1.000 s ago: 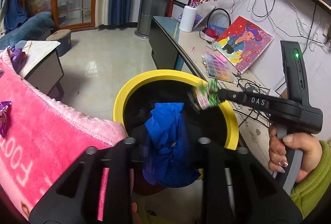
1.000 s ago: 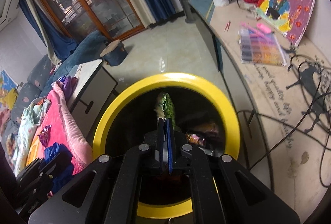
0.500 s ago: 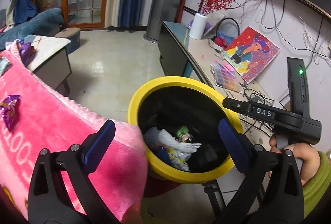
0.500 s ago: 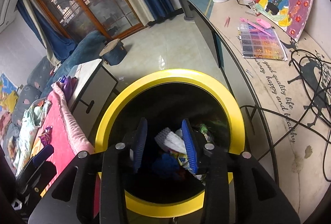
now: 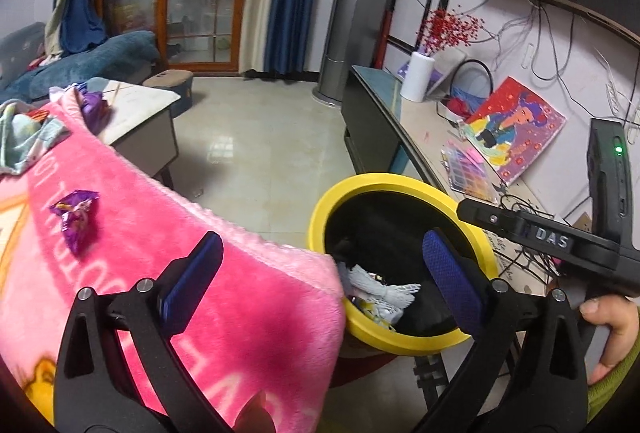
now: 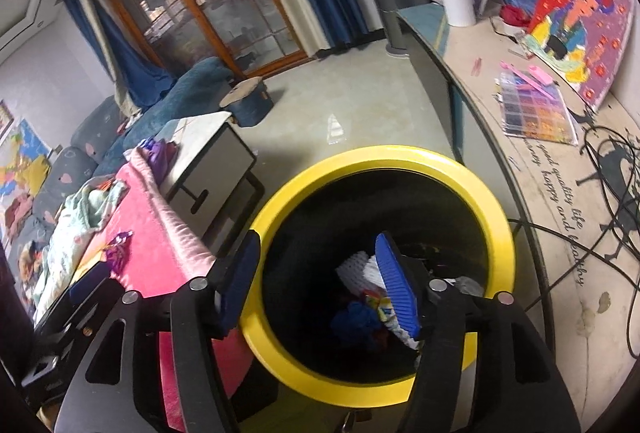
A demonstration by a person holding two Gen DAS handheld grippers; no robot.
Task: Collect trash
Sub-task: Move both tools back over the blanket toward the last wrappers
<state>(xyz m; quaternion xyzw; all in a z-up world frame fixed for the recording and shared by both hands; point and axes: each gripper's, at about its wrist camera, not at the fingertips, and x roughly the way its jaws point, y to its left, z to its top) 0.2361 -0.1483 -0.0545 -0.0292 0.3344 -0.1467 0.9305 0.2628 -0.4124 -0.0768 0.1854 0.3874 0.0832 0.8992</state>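
Crumpled white, blue and colourful trash point(image 6: 370, 287) lies at the bottom of the round yellow-rimmed black bin point(image 6: 498, 217), which stands between a fluffy pink blanket point(image 5: 168, 241) and a long pale table point(image 6: 560, 193). A purple foil snack wrapper point(image 5: 76, 219) lies apart on the blanket, well away from the bin. The left gripper point(image 5: 322, 275) hangs wide open and empty over the blanket's edge and the bin rim, while the right gripper point(image 6: 318, 279) is spread just as wide above the bin mouth, holding nothing.
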